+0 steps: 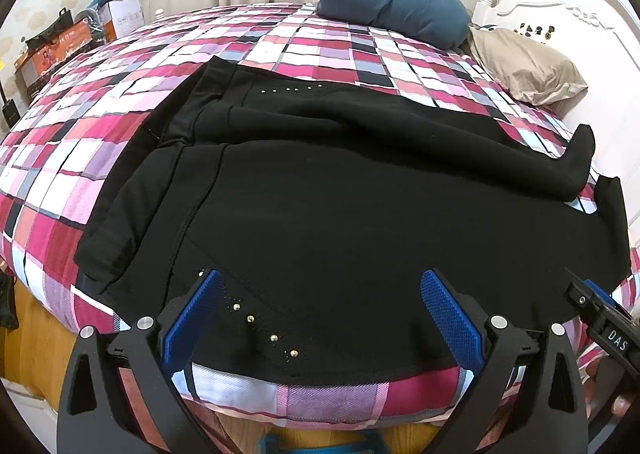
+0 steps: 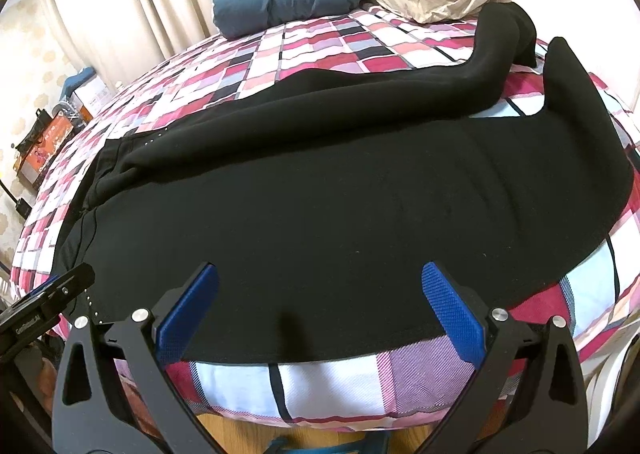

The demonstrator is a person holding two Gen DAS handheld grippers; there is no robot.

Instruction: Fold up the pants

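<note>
We see the black pants [image 1: 340, 190] spread across the checked bedspread [image 1: 120, 102], waist toward the left, the two legs running to the right with their cuffs turned up near the far side. The near leg lies along the mattress edge closest to us; the far leg rests partly on top of it. A row of small metal studs [image 1: 264, 328] marks the near hip. Our left gripper [image 1: 320, 314] hovers over that hip, its blue pads spread wide and gripping nothing. Our right gripper [image 2: 320, 306] hangs over the near leg's lower hem edge, likewise splayed and empty. On the right gripper's body in the left view we read "DAS"; the lettering on the other tool seems too blurred to read. Bare bedspread lies beyond the pants up to a blue pillow [image 1: 392, 0] and a tan pillow [image 1: 524, 66]. Boxes [image 1: 60, 42] sit beside the bed, half cut off.
</note>
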